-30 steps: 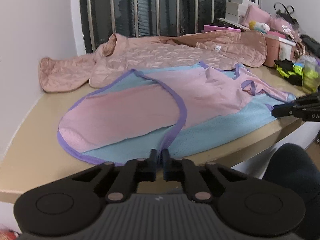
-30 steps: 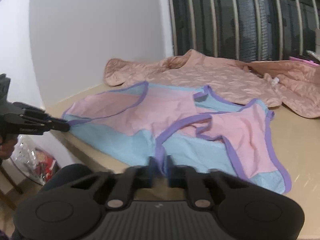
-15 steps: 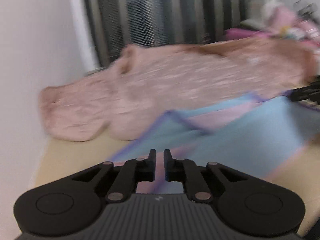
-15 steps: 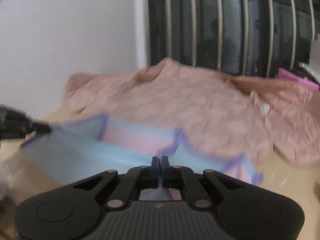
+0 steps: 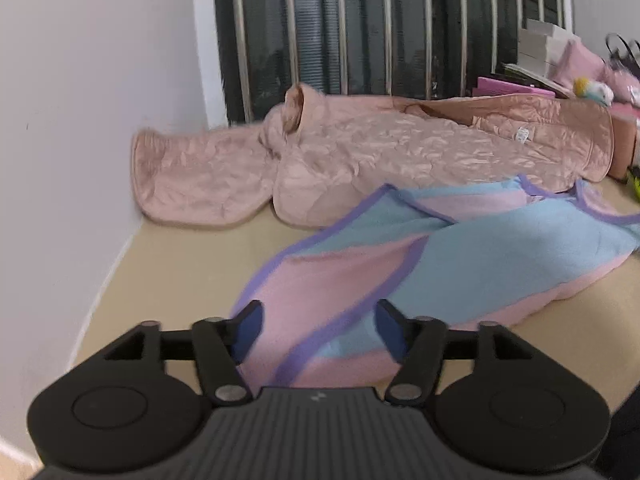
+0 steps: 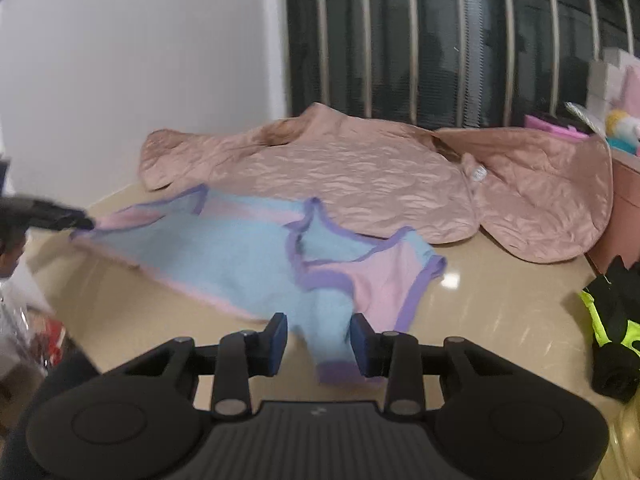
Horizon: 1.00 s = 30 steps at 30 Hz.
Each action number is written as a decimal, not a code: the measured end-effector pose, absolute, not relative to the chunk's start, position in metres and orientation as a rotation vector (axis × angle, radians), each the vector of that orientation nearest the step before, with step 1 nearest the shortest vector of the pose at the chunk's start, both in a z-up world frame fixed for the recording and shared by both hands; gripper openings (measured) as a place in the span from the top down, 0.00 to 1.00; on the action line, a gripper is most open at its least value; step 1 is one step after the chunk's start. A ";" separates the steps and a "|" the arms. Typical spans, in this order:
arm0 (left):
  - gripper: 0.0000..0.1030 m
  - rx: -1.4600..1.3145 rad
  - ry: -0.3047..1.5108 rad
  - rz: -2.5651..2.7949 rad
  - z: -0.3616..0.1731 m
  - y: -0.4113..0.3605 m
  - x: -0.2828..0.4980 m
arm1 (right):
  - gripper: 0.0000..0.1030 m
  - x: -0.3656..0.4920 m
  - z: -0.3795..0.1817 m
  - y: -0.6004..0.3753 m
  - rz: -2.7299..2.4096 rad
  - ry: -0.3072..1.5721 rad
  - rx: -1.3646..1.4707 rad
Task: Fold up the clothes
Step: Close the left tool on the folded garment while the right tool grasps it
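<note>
A pink and light-blue garment [image 5: 460,264] with purple trim lies folded over itself on the beige table [image 5: 180,264]. In the left wrist view my left gripper [image 5: 318,328] hangs just over its near-left end. Its jaws are opening wide, and the cloth lies loose between the pads without being pressed. In the right wrist view my right gripper [image 6: 319,340] is over the garment's [image 6: 224,256] near-right corner. Its jaws are opening too, with a blue fold slack between them. My left gripper [image 6: 80,222] shows blurred at the garment's far-left end.
A pink quilted jacket [image 5: 400,152] lies spread behind the garment, along a barred dark window. A white wall closes the left side. Pink boxes and a toy [image 5: 592,92] crowd the right. Neon-yellow and black gloves [image 6: 612,320] lie on the right table edge.
Both grippers, shut on the garment's near hem, carried it away from the table edge and folded it over the far half. Both have now opened and let go.
</note>
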<state>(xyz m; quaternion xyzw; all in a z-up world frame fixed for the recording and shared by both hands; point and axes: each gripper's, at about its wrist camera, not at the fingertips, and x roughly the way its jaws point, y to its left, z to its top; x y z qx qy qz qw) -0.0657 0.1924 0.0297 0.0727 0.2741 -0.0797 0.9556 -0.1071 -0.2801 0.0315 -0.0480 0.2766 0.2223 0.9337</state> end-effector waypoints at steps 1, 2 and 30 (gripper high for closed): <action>0.25 0.154 0.556 -0.164 0.027 0.194 -0.063 | 0.67 -0.108 0.030 -0.281 0.439 0.562 -0.101; 0.25 0.154 0.577 -0.166 0.024 0.196 -0.060 | 0.67 -0.110 0.028 -0.281 0.423 0.558 -0.103; 0.67 -0.023 0.672 -0.129 0.023 0.217 -0.080 | 0.85 -0.071 0.011 -0.326 0.232 0.701 0.279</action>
